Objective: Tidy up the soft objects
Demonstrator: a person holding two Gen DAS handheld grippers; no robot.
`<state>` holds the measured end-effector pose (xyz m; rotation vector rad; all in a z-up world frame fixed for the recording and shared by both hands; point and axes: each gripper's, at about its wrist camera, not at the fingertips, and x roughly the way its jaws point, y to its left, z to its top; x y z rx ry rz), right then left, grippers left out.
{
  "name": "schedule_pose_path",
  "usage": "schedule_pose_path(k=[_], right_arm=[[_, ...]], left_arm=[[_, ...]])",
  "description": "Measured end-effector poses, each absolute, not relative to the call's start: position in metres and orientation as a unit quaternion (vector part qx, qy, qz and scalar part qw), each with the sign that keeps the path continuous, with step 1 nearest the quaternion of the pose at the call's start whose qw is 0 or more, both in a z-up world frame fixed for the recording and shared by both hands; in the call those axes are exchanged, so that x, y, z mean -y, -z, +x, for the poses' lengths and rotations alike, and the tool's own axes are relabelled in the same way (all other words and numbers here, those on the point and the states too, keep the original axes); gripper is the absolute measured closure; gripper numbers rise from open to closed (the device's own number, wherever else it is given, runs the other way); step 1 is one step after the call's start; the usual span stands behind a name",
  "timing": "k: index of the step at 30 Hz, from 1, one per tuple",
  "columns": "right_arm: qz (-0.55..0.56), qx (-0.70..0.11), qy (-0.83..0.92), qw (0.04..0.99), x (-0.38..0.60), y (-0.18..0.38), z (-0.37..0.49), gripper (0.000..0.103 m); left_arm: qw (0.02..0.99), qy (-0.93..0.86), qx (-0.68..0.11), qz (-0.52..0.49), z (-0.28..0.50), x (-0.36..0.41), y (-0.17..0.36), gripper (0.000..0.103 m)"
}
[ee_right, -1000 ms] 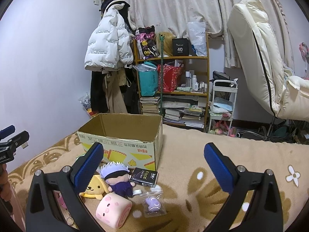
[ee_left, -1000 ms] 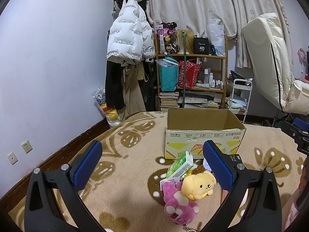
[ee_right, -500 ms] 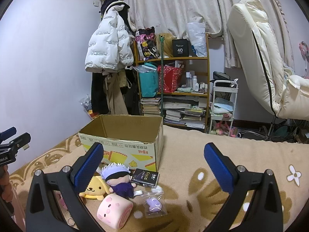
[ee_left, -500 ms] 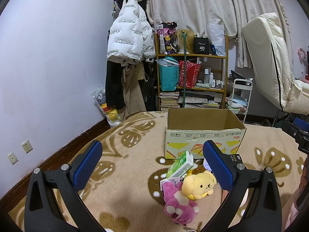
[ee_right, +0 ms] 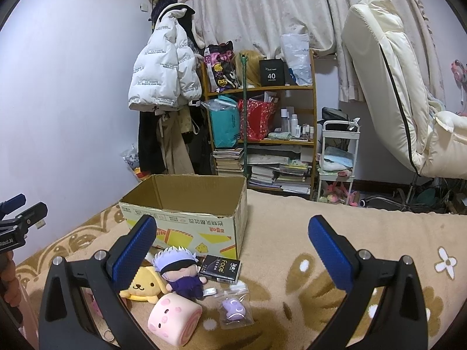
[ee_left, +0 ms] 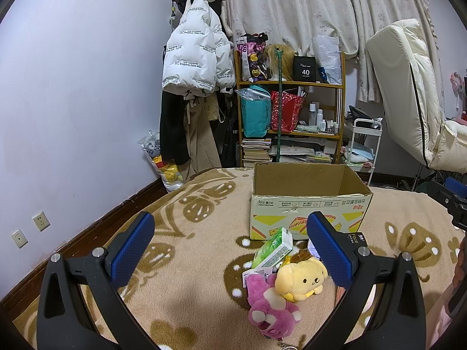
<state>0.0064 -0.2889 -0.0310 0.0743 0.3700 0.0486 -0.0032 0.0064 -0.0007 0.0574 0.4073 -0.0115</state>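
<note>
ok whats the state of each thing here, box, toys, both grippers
cardboard box: open, upright, looks empty
left gripper: open, holding nothing
right gripper: open, holding nothing
yellow dog plush: lying on blanket
pink bear plush: lying on blanket
pink roll plush: on its side

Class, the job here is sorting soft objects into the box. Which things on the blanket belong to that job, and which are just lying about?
Belong to the job:
yellow dog plush
pink bear plush
white-haired doll
pink roll plush
cardboard box

Just lying about:
green tissue pack
black Face box
bagged purple charm
</note>
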Motion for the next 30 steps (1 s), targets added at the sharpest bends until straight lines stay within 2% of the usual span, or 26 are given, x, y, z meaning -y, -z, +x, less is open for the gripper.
schedule_pose_path(k=[30], right_arm=[[0.04,-0.18,-0.025,0.982,0.2892,0.0287,0.0052,0.0]], left_arm=[[0.979,0.005,-0.203,0.029,-0.0038,-0.0071,0.0014,0.001]])
